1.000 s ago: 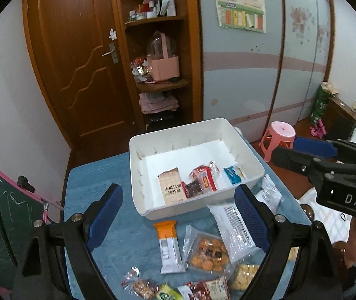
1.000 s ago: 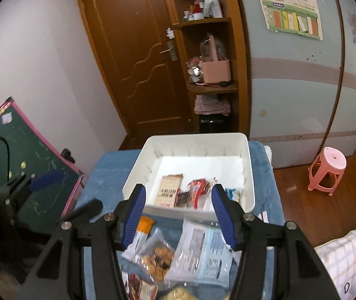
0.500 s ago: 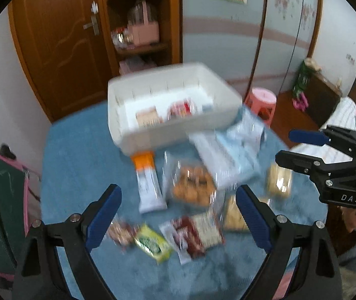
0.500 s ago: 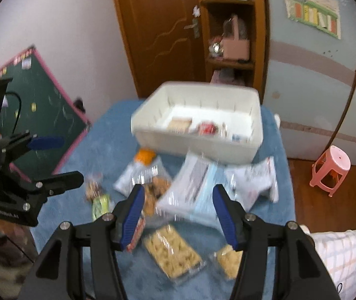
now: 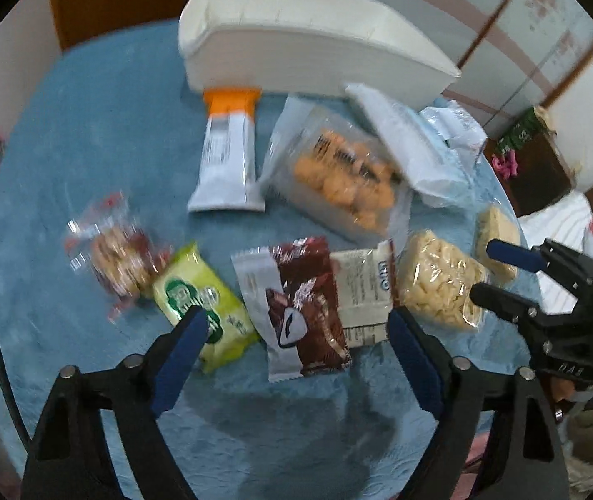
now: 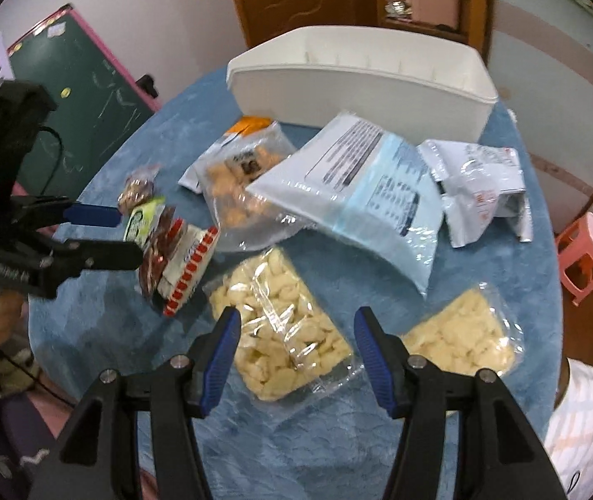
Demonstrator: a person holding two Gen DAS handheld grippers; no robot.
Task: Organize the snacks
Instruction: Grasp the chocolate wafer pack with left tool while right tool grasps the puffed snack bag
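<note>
Several snack packets lie on a blue cloth table in front of a white bin [image 5: 296,54]. My left gripper [image 5: 296,329] is open, its fingers straddling a brown and white packet [image 5: 300,308], with a green packet [image 5: 200,300] at its left finger. My right gripper [image 6: 296,329] is open over a clear bag of pale snacks [image 6: 283,325]; the same bag shows in the left wrist view [image 5: 442,283]. The right gripper [image 5: 500,271] also shows in the left wrist view, and the left gripper [image 6: 104,233] in the right wrist view.
An orange-topped bar [image 5: 227,154], a bag of orange biscuits [image 5: 338,175], a white and blue pouch [image 6: 359,179], a crumpled silver packet [image 6: 479,183] and a second pale bag [image 6: 459,337] lie about. A chalkboard [image 6: 79,96] stands left, a pink stool [image 6: 584,254] right.
Both grippers have dropped lower and tilted down toward the near packets. The bin has slid to the top of each view and its contents are now hidden behind its wall.
</note>
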